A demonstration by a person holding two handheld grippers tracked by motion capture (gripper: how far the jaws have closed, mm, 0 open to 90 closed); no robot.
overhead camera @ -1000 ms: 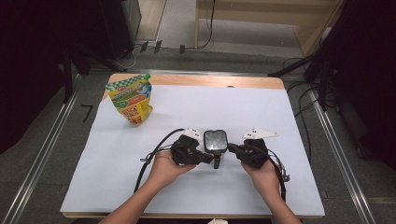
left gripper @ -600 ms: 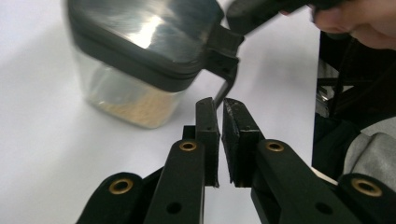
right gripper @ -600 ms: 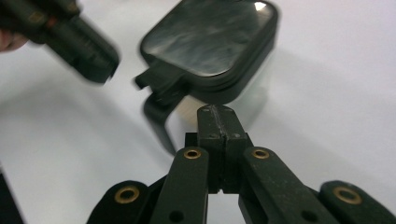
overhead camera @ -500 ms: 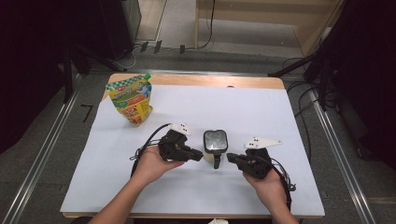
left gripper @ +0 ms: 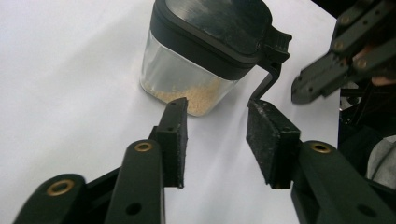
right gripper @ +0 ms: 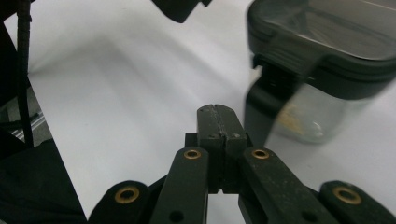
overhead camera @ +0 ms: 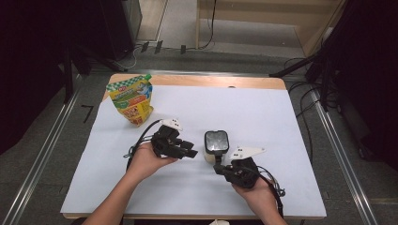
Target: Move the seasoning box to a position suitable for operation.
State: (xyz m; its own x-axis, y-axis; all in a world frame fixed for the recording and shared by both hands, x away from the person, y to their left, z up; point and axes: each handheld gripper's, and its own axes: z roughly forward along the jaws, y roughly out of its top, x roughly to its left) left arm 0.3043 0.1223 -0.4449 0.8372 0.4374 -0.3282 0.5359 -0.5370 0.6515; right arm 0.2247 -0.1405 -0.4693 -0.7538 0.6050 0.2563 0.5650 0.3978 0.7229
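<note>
The jar (overhead camera: 216, 146) stands upright at centre frame in the high view, handle pointing down-frame; the right gripper (overhead camera: 218, 168), jaws pressed together, sits just below it and nearer, the left gripper (overhead camera: 193, 153), jaws apart, beside it

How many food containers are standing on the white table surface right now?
2: a clear jar with a black clip lid near the middle between the two grippers, and a yellow-green stand-up pouch at the far left corner. None appears hidden.
</note>
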